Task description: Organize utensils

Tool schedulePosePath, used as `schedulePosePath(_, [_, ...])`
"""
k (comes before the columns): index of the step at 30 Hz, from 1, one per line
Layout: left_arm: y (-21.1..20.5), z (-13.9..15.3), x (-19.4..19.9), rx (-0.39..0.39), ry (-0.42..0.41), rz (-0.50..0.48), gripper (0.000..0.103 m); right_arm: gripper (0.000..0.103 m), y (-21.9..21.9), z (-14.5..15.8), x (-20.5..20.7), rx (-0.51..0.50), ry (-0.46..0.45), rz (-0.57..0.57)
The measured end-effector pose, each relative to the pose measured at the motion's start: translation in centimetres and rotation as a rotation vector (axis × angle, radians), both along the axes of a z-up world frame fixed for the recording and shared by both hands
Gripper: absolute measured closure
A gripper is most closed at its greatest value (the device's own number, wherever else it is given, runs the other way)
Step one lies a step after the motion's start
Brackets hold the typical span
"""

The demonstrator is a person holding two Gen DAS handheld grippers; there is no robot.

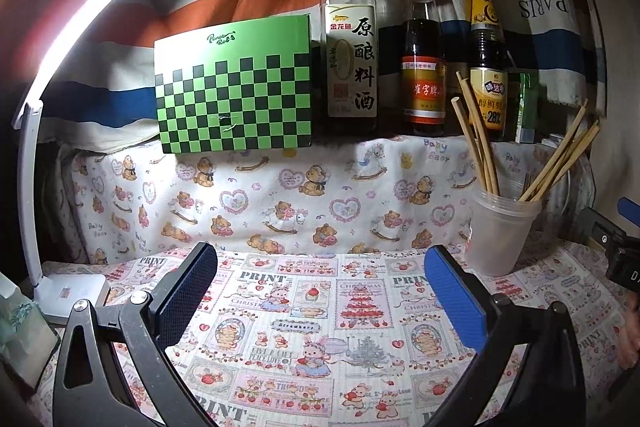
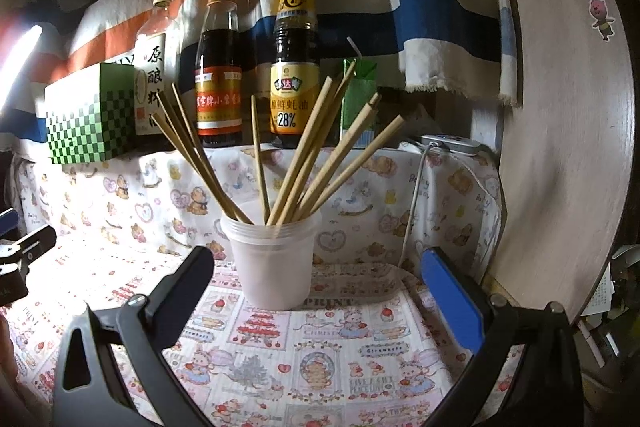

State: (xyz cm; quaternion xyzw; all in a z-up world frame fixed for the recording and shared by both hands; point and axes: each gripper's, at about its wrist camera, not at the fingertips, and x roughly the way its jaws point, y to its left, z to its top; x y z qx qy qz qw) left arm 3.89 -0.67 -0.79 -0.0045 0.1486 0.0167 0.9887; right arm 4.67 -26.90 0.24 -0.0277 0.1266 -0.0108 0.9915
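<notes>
Hovering over the printed tablecloth [image 2: 320, 359], the right gripper [image 2: 320, 267] stands spread wide and empty, its jaws framing a translucent plastic cup [image 2: 276, 267] just ahead; the left gripper [image 1: 320, 267], likewise wide and holding nothing, faces bare cloth with the cup off to its right. Fanned loosely in the cup are the wooden chopsticks [image 2: 304, 155], which look light, stiff and thin, likely to roll or slip between flat pads; pinching one mid-shaft, above the rim, seems safest, since the cup looks light enough to tip. Behind stand three sauce bottles [image 2: 218, 67] and a green checkered box [image 1: 236, 87].
</notes>
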Motion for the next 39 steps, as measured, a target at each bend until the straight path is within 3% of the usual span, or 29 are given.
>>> schedulePosePath(39, [0.22, -0.03, 0.13, -0.003, 0.005, 0.007, 0.0, 0.0, 0.03, -0.02, 0.0, 0.001, -0.001, -0.004])
